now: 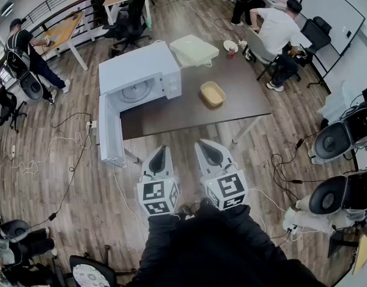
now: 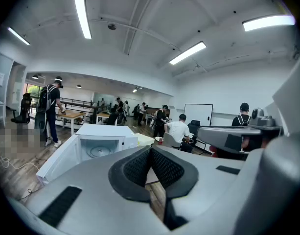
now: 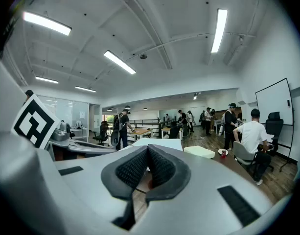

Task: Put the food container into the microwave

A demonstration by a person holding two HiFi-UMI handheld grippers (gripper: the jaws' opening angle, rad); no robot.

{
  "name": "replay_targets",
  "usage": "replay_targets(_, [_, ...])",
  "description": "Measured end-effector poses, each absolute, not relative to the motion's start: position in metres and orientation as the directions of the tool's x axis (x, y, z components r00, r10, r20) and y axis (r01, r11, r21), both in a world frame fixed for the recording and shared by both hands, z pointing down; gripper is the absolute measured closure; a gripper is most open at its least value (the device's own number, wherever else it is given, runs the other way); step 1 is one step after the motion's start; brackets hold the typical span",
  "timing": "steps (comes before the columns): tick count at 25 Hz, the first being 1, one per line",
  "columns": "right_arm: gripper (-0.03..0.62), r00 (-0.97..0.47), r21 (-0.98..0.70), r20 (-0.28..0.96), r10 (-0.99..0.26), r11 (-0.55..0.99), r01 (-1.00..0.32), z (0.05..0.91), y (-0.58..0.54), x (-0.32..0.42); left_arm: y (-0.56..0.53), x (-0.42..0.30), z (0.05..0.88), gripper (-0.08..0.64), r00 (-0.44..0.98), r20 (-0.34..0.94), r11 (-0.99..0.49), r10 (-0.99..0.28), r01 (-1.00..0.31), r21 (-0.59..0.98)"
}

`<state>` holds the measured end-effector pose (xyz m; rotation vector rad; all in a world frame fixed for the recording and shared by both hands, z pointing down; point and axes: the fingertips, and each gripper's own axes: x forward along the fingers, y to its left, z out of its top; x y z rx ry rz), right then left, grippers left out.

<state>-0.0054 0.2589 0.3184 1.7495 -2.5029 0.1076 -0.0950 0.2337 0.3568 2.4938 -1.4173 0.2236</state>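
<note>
Shallow yellow plastic food container [image 1: 212, 93] is untouched. Left tongs [image 1: 160, 155] and right tongs [image 1: 208, 149] both hover clenched and empty, short of the dark brown bench [image 1: 171, 119]. The container sits mid-bench, right of the white microwave [image 1: 141, 70], whose door [image 1: 110, 130] hangs wide open. The risk I see: tongs arriving closed shove it away, or a carry clips that door.

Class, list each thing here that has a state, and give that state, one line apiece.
White box-shaped microwave: door swung open, cavity empty.
Shallow yellow plastic food container: lidless, empty.
Left hand-held gripper: shut, empty.
Right hand-held gripper: shut, empty.
</note>
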Motion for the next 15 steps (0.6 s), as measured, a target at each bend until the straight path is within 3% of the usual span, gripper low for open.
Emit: replay_targets(15, [0.569,-0.310,-0.034,0.126,-0.942,0.309,-0.951,0.330,0.248,-0.009,0.225,-0.101,0.370,0.526,0.520,0.272,-0.493,-0.810,-0.854,0.164])
